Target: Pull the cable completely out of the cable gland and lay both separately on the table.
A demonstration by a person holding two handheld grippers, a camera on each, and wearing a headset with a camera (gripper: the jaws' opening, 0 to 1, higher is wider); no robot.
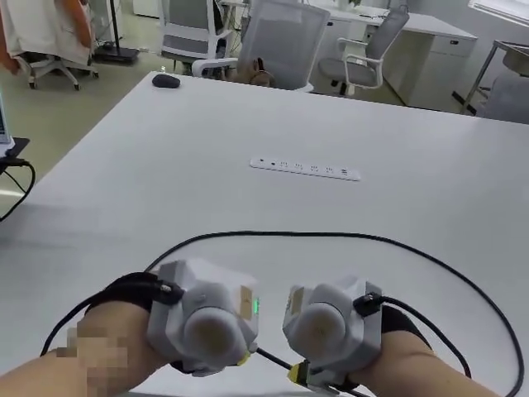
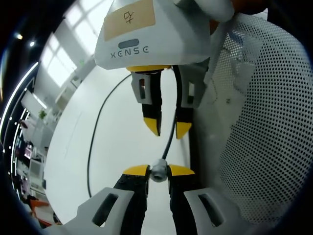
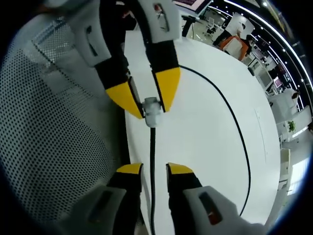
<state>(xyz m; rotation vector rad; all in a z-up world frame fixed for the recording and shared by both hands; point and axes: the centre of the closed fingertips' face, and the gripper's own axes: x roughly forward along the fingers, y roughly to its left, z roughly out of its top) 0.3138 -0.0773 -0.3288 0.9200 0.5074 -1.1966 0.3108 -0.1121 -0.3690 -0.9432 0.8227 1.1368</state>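
In the head view, the left gripper [image 1: 205, 318] and the right gripper [image 1: 329, 329] are hanging close together over the near part of the bench [image 1: 248, 124]. Their tips are mostly hidden here. The cable [image 1: 331, 236] is lying in a wide loop ahead of both grippers and is running back toward the right one.

In the left gripper view, the left gripper [image 2: 159, 170] is clenching the gland [image 2: 159, 173] between its yellow tips. From the gland the cable [image 2: 167, 147] is going straight ahead and passing between the jaws of the right gripper [image 2: 167, 128], which is facing it from just ahead. I think the gland is being held like this to keep it fixed while the cable is drawn out.

In the right gripper view, the right gripper [image 3: 152, 169] is released. Its jaws are standing on each side of the cable [image 3: 152, 142] with a gap, not pinching it. Just ahead, the left gripper [image 3: 149, 102] is gripping the gland [image 3: 151, 108], and the cable is not out of it yet. The next move probably calls for closing on the cable and pulling straight back, though a cable this thin may slip.
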